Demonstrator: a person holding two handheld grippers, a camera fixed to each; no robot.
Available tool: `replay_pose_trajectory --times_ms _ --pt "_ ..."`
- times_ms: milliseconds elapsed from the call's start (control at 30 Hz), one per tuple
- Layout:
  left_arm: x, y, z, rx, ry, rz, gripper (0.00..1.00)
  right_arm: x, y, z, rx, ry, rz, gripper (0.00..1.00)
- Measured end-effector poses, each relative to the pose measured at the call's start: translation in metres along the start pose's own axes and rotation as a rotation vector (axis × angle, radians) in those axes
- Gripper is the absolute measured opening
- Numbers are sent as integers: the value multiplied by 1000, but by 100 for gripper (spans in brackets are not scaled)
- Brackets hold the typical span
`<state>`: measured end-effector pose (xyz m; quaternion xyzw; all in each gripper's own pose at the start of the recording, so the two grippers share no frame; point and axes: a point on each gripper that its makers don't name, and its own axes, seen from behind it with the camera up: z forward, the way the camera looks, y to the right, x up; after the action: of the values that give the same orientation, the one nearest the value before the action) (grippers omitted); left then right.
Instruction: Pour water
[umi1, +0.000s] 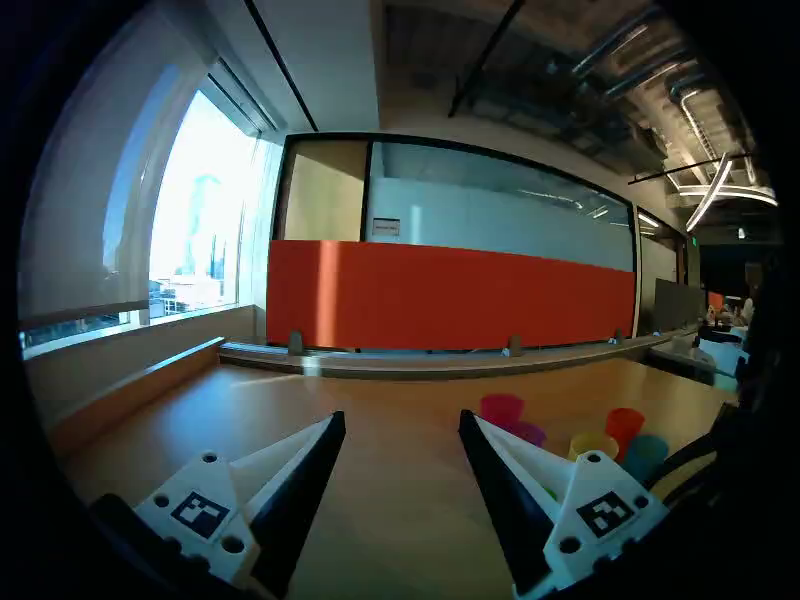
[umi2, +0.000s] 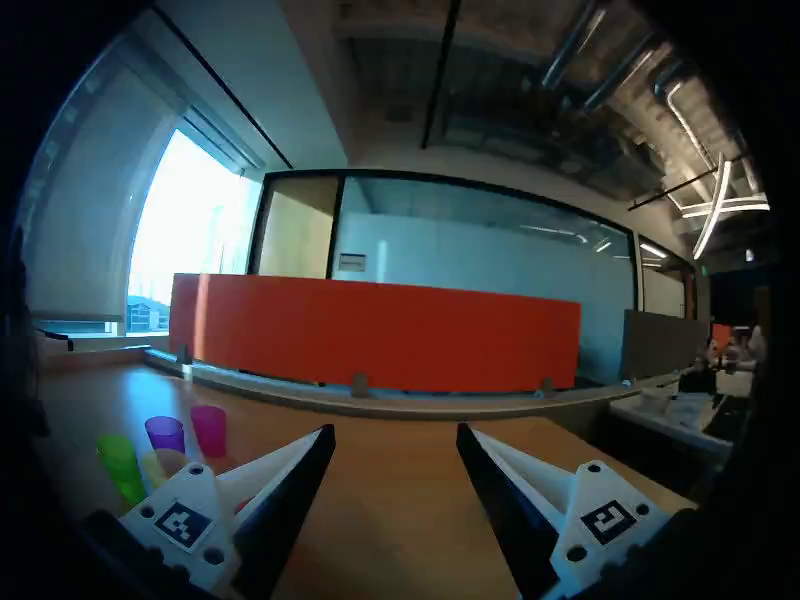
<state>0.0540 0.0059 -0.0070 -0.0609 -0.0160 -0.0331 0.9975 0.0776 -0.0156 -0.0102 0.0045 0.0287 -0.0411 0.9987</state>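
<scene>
**Left gripper view.** The left tool sits at the bottom of the frame. Its two fingers are spread apart, with nothing between them but bare bench. The task's things stand at the lower right in a tight cluster of upright plastic cups. There is a pink cup with a purple cup just in front of it. Beside them are a yellow cup, an orange cup and a teal cup near the tool's right finger. All are seen from the side, so I cannot tell whether any holds water. An orange partition runs across the middle of the frame behind the bench.

**Right gripper view.** The right tool is at the bottom too, fingers apart and empty. The cups show at the lower left, beside its left finger. A green cup is nearest the edge, with the purple cup and the pink cup behind it. Their contents are hidden here as well.

**What could go wrong.**
- The cups stand very close together and look light. A finger reaching for one would likely nudge a neighbour and tip it, spilling any water inside.
- Too hard a squeeze might buckle a thin wall.
- With the fill unseen, the wrong cup could be taken as the source.
</scene>
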Motion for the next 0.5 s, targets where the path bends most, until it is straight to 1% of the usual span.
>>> replay_pose_trajectory --times_ms 100,200,500 --pt "3 0 1 2 16 -14 84 2 1 -1 -10 6 1 94" --pt "6 -2 2 10 26 -6 84 1 1 0 -12 4 16 94" --pt "10 -9 0 51 57 76 84 -1 1 -1 -12 -10 52 95"
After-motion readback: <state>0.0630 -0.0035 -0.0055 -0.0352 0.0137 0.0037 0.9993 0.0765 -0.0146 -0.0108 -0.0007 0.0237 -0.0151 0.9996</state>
